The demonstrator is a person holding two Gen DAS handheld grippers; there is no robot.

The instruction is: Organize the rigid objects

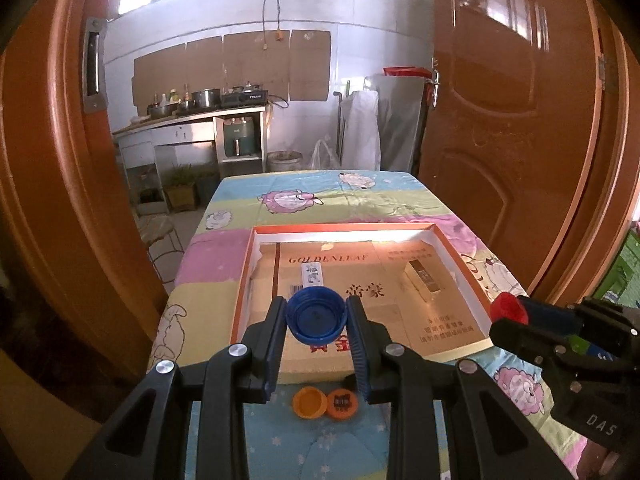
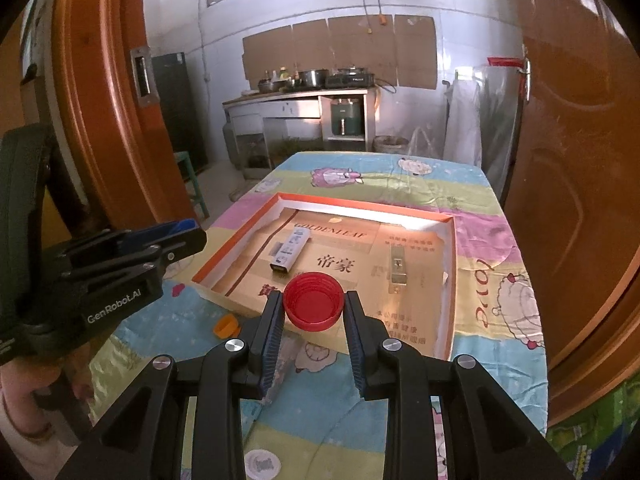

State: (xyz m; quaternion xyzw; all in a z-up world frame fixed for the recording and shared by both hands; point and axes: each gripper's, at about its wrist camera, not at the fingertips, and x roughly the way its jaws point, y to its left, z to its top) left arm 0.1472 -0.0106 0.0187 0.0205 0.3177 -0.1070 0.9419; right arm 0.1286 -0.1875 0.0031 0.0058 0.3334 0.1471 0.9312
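Observation:
My left gripper [image 1: 316,316] is shut on a blue bottle cap [image 1: 316,318], held above the near edge of the orange-rimmed box lid [image 1: 244,280]. My right gripper [image 2: 314,307] is shut on a red bottle cap [image 2: 314,306], held above the lid's near edge [image 2: 240,232]. The right gripper with its red cap also shows in the left wrist view [image 1: 508,308]. The left gripper shows at the left of the right wrist view [image 2: 188,236]. Two orange caps [image 1: 308,402] [image 1: 342,403] lie on the tablecloth below the left gripper.
In the lid lie a white-blue lighter [image 2: 290,250] and a gold lighter [image 2: 399,266]. One orange cap [image 2: 225,326] shows in the right wrist view. A white round cap [image 2: 262,464] lies near the table's front edge. Orange doors [image 1: 500,120] flank the table.

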